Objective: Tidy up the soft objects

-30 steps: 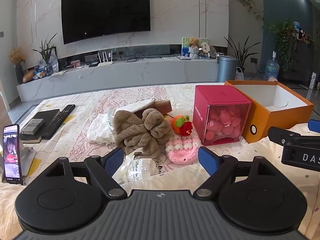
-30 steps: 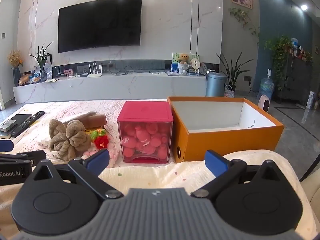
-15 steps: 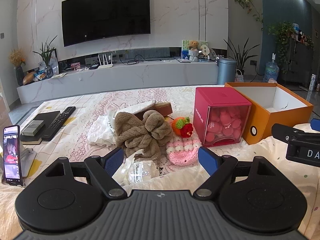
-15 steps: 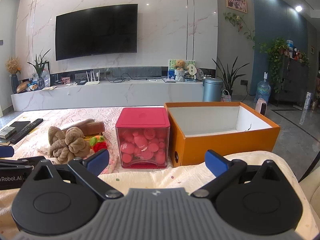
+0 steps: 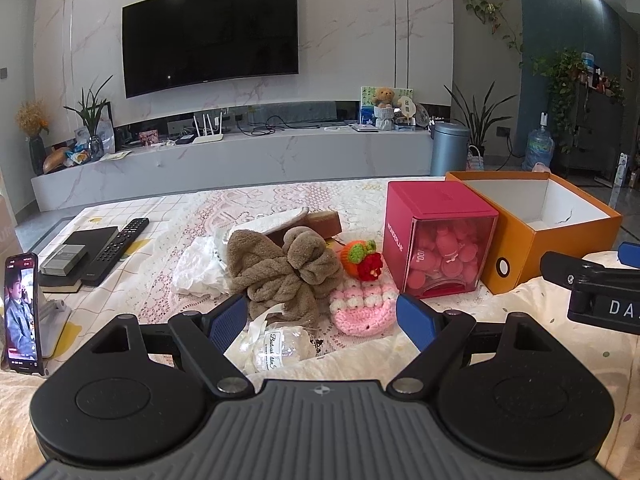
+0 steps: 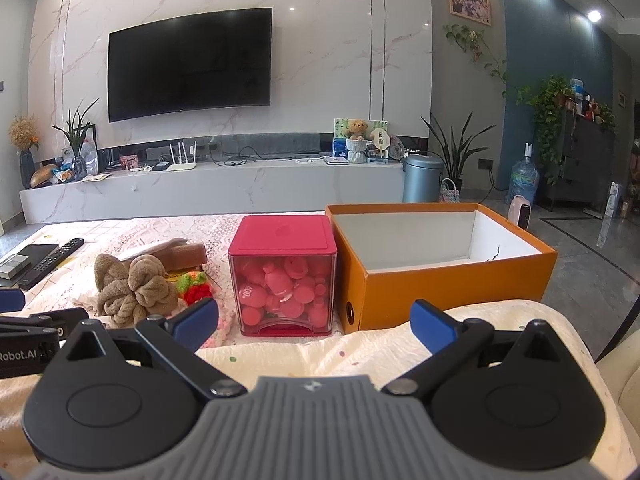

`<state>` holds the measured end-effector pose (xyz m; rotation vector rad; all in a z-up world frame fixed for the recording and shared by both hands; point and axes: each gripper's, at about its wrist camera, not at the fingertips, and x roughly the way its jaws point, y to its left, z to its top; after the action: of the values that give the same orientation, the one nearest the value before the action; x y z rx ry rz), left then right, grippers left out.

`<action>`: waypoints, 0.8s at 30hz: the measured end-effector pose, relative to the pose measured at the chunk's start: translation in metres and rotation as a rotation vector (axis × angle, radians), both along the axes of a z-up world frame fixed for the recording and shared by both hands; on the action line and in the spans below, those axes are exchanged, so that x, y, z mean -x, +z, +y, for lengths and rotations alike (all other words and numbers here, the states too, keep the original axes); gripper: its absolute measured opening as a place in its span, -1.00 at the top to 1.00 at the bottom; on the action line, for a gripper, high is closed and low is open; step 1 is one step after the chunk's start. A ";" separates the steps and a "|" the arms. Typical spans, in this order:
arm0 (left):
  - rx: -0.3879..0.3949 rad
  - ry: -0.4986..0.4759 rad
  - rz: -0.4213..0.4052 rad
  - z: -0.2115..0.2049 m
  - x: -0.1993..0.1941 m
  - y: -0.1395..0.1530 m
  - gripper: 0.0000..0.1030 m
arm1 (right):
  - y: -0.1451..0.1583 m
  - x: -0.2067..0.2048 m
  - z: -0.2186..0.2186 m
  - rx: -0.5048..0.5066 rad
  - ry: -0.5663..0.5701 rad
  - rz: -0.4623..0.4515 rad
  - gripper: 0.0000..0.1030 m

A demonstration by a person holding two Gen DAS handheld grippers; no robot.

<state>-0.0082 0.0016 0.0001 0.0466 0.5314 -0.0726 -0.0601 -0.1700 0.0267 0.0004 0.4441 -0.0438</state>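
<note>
Right wrist view: both tongs [image 6: 314,324] apart and empty, "Robot.AI" on the left tongs [image 6: 24,354].

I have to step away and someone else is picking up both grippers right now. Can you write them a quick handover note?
Left gripper: open, empty, facing the pile of soft things.
Right gripper: open, empty, facing the red box and the orange box.
Soft things lie together on the lace cloth: brown towel, pink crochet piece, orange and red knitted toy, and a small clear packet nearest the left gripper.
The orange box is open and looks empty as far as its inside shows.
Done: nothing packed yet.
Left: every soft item, probably into the orange box.
</note>
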 end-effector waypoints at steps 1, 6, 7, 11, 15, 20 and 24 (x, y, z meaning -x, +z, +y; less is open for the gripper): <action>0.003 -0.001 -0.001 0.000 0.000 0.000 -0.91 | 0.000 0.000 0.000 0.000 0.000 0.001 -0.95; 0.004 -0.001 0.000 0.000 0.000 0.000 -0.91 | 0.000 0.000 0.000 0.003 -0.002 0.004 -0.95; 0.004 -0.002 0.000 0.000 0.000 0.000 -0.91 | 0.000 -0.001 0.000 0.002 -0.002 0.004 -0.95; 0.003 -0.002 0.000 0.000 0.000 0.000 -0.91 | -0.001 -0.002 0.000 -0.002 -0.004 0.007 -0.95; 0.004 -0.002 0.000 0.001 0.000 0.000 -0.91 | -0.001 -0.002 0.000 -0.004 -0.007 0.009 -0.95; 0.004 -0.002 -0.001 0.001 0.000 0.000 -0.91 | -0.002 -0.002 0.000 -0.004 -0.006 0.009 -0.95; 0.005 -0.001 0.000 0.001 0.000 0.000 -0.91 | -0.001 -0.002 0.000 -0.004 -0.006 0.010 -0.95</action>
<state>-0.0083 0.0027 -0.0002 0.0417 0.5313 -0.0751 -0.0583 -0.1704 0.0252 0.0056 0.4544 -0.0493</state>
